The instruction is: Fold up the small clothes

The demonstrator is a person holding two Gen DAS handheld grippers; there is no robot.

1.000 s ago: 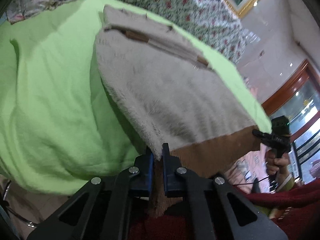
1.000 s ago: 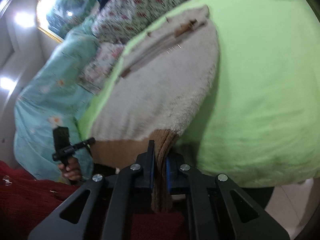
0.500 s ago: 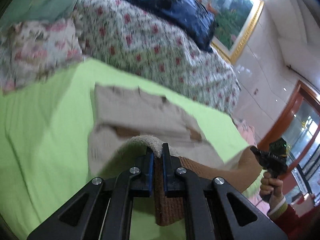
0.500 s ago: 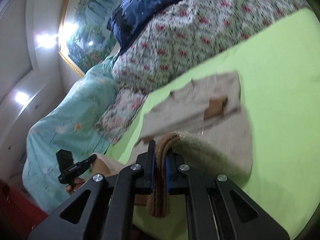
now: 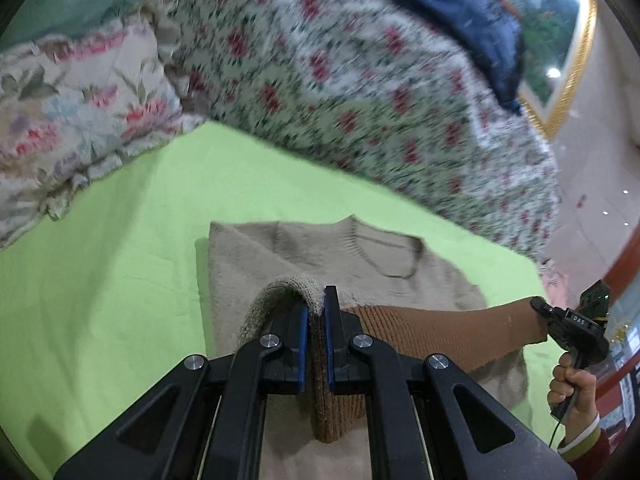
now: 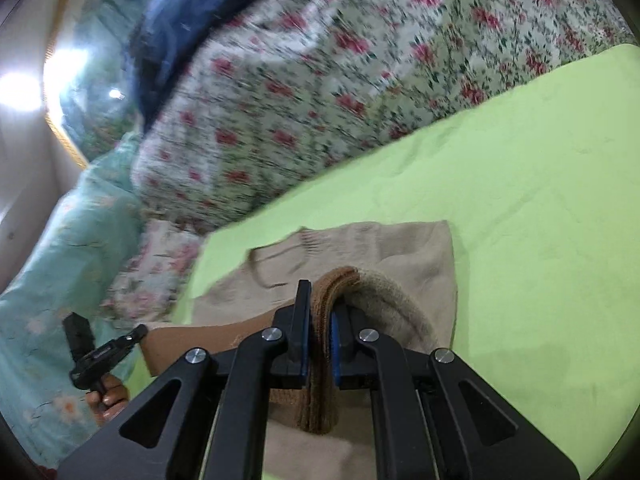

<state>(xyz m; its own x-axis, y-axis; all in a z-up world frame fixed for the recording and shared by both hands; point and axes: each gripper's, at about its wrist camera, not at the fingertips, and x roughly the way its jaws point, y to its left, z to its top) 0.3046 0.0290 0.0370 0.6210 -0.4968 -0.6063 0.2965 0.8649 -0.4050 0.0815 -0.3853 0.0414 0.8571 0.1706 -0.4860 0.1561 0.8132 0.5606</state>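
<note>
1. Left tool [image 5: 316, 308]: jaws nearly closed, clamped on the brown ribbed hem [image 5: 420, 334] of the beige sweater [image 5: 360, 264]. Lower centre of the left wrist view.
2. Right tool [image 6: 320, 304]: jaws nearly closed, pinching the same hem [image 6: 320, 360], bunched between its pads. Lower centre of the right wrist view.
3. Hem stretched taut between both tools, raised above the sweater body; fleecy inner side curls over beside each tool.
4. Sweater body lies flat on the green sheet [image 5: 120, 280], neckline [image 5: 384, 256] toward the frame top.
5. Beyond: floral quilt [image 5: 340, 80], floral pillow [image 5: 72, 112] at upper left, dark blue cushion [image 5: 472, 20] at upper right.
6. The right hand [image 5: 572, 384] shows at the right edge of the left view.
</note>
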